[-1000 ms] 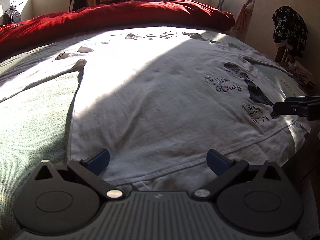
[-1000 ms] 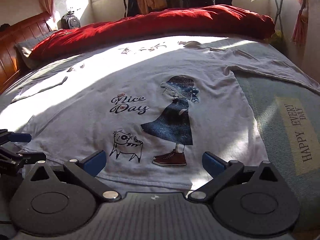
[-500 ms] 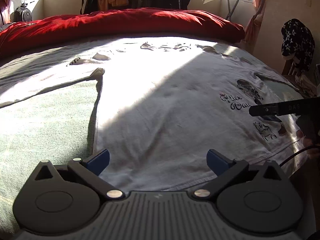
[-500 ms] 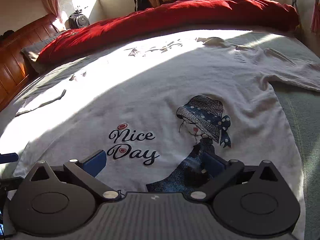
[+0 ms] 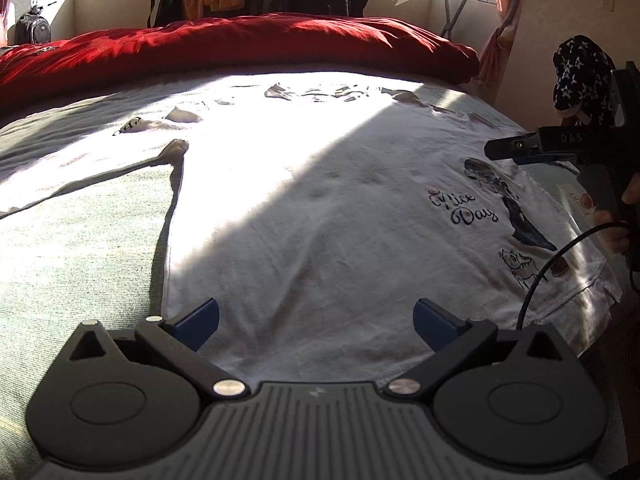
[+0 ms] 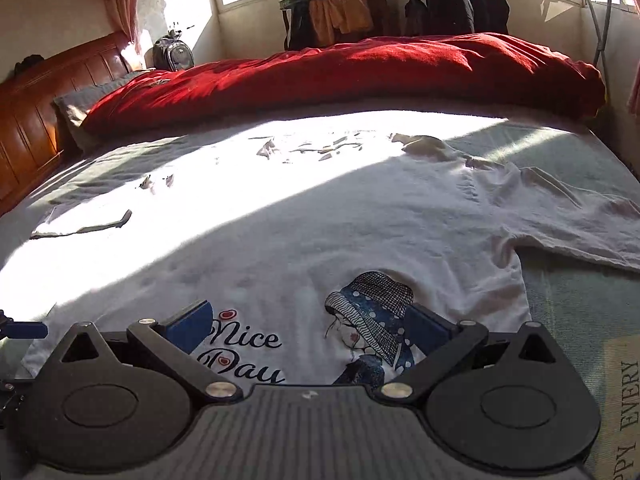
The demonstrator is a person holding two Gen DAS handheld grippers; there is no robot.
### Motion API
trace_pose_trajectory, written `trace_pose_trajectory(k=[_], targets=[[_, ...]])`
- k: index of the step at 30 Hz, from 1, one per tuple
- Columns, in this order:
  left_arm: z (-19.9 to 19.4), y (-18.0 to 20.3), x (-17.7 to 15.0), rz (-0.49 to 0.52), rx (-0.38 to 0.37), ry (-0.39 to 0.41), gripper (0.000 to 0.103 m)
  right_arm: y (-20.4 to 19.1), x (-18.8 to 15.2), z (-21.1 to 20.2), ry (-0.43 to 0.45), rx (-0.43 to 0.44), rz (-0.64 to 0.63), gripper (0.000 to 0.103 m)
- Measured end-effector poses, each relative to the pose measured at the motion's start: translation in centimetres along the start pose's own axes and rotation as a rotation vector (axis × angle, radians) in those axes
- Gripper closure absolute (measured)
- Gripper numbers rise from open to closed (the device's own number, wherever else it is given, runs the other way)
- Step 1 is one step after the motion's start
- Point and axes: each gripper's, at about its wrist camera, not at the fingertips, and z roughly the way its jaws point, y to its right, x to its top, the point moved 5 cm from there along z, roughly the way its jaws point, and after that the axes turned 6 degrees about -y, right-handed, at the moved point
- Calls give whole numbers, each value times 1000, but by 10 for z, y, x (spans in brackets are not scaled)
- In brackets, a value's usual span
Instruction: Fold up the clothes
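- T-shirt is lying flat on the bed, printed side up.
- We are holding our left gripper over its hem, jaws spread.
- We are holding our right gripper over its print, jaws spread.

— What do your tools look like?
— Your left gripper has black arms, blue pads, silver screws at five and seven o'clock, a ribbed grey body. Your right gripper matches; a black cable trails from it.

White T-shirt lies spread flat, front up, on the bed — "Nice Day" girl-and-cat print, sleeves out
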Motion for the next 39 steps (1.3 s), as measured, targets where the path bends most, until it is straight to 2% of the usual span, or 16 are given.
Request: trace_pose_trajectory(k=[4,7,12,14,17,19,22,25,27,32,35,39], targets=[[1,-6,2,-11,10,1,0,28,16,35,-48,60,76,0],[4,-9,5,-25,4,-1,0,56,9,47,-78,4,122,0],[5,-2,6,-7,-7,-1,0,93,10,22,-24,-144,206,0],[6,1,5,-5,-8,-9,0,85,7,9,-14,-69,206,0],[3,6,4,3,-9,-14,0,61,-7,5,-49,57,166,0],[-2,10,3,16,-8,-9,0,53,-21,12,-88,80,159,0],[-14,15,2,32,-12,8,0,58,-34,9,-78,9,141,0],[-21,17,1,26,-26,16,0,69,-38,-9,-70,-124,205,0],[-23,20,0,23,-31,16,0,64,-43,-24,-51,-113,222,0],[-29,32,-3,50,-49,20,0,30,-73,-48,-48,-50,170,0],[-37,38,-6,71,-47,31,0,24,-99,-49,-92,-97,187,0],[-49,39,-9,72,-54,46,0,24,-122,-62,-85,-169,201,0]])
